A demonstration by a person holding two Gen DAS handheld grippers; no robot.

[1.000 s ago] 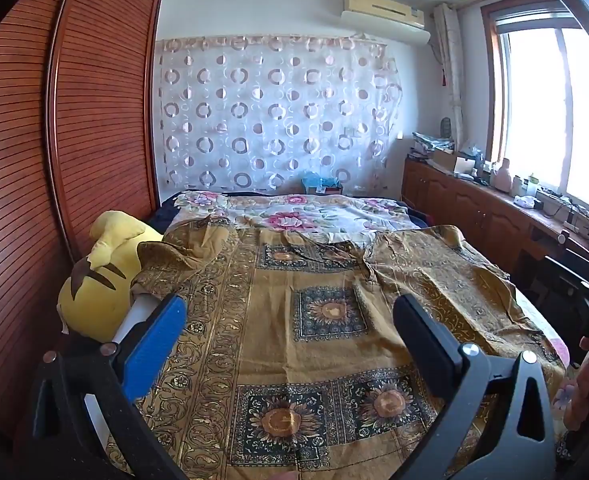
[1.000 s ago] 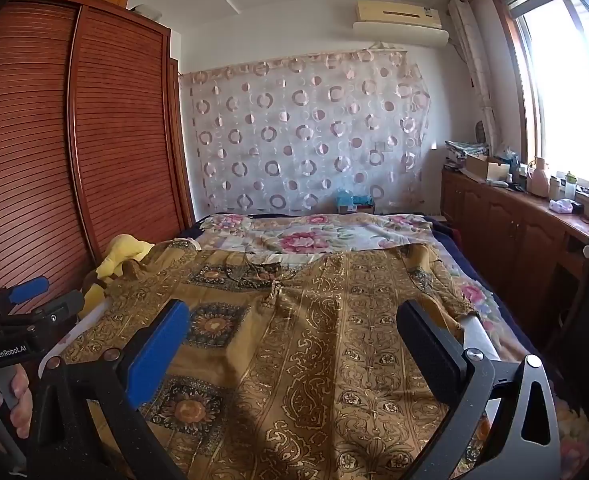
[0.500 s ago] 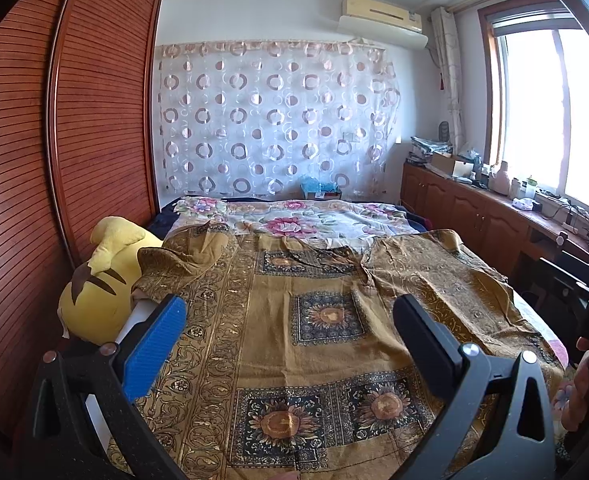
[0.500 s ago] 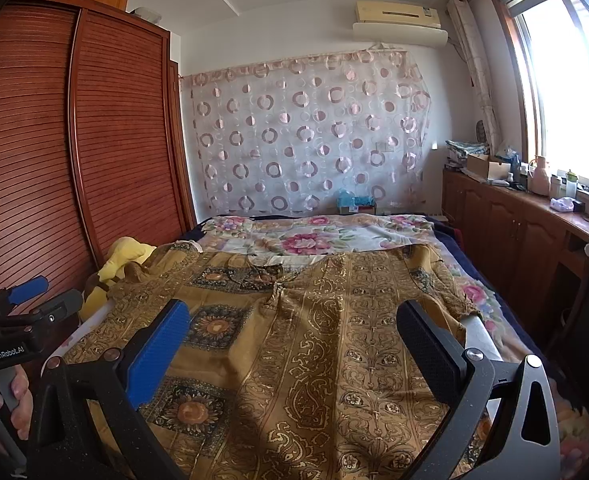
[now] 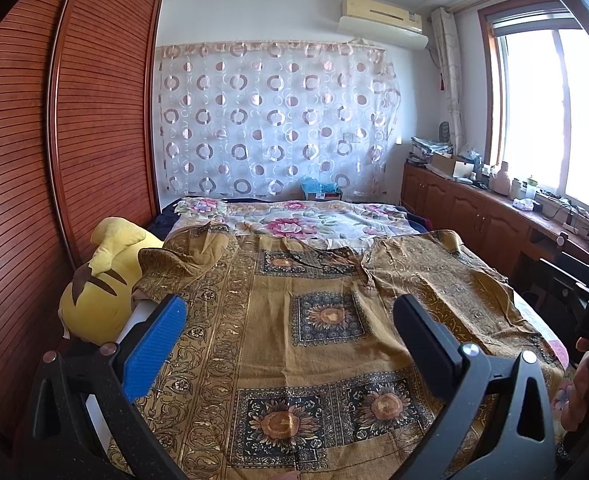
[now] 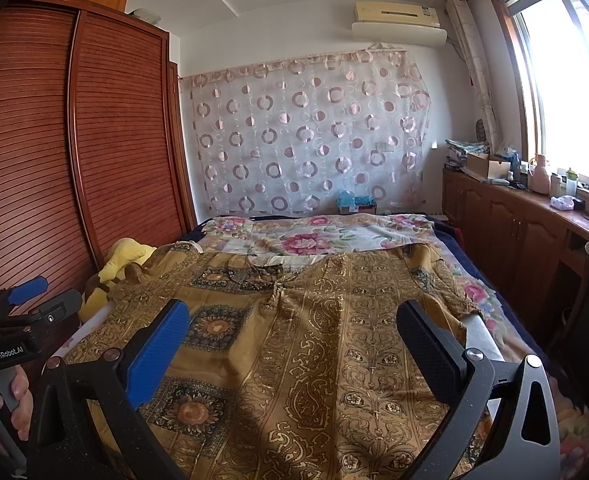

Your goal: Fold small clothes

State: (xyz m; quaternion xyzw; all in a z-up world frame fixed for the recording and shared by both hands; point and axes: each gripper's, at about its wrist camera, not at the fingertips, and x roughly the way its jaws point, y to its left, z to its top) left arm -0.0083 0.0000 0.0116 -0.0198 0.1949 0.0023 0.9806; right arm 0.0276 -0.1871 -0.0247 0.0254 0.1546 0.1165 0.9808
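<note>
Item: gold patterned garment (image 5: 326, 320), spread flat over the bed (image 5: 294, 220), neckline and tie toward twelve o'clock, hem toward six o'clock at the near edge. One sleeve lies out at ten o'clock, its end draped against a yellow plush toy (image 5: 102, 280); the other sleeve reaches toward two o'clock. Unfolded throughout.

Item: left gripper (image 5: 286, 344), jaws wide apart, holding nothing, hovering above the hem with cloth visible between the jaws.

Item: right gripper (image 6: 294, 344), jaws likewise wide, empty, hovering over the hem nearer four o'clock. In its view the left tool and the hand around its handle appear at eight o'clock.

Item: floral bedcover (image 6: 314, 236), exposed beyond the collar at twelve o'clock.

Step in hand, as judged: the approach before the first grasp. Advice: lower each tool to a hem corner or a sleeve end, pinch one layer only, and avoid catching the bedcover beneath. Lift both sides evenly so the fold line runs straight. The sleeve on the toy probably needs freeing first, or it will drag and skew the fold. The cloth looks thin and slippery; close fully before lifting.
</note>
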